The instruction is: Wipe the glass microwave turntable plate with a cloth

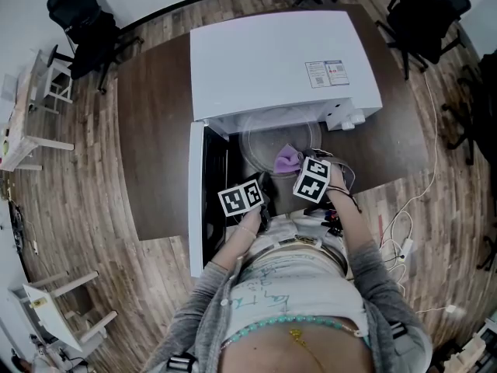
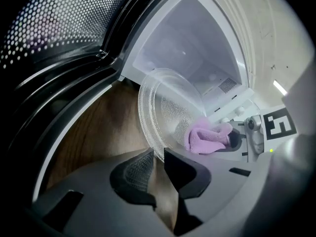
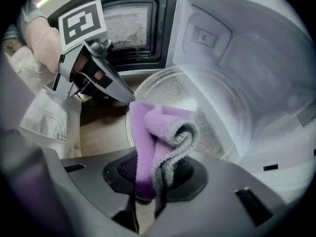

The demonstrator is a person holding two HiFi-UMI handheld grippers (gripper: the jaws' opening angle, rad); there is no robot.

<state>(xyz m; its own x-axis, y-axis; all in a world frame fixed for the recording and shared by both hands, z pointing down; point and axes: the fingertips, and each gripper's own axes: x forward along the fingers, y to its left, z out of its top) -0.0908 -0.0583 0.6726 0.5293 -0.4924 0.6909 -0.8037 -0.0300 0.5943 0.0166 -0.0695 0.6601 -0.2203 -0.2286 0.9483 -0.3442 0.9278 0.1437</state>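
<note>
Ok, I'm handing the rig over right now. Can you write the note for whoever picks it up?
Left gripper: shut on the rim of the glass plate, on the side nearest the person.
Right gripper: shut on the folded purple cloth, which lies against the plate's face.
Plate: partly out of the open microwave; the door is swung open on the left.
Done: door open, plate gripped, cloth brought onto the glass.
Left: wipe across the plate. How much is already wiped can't be told from these views.
</note>
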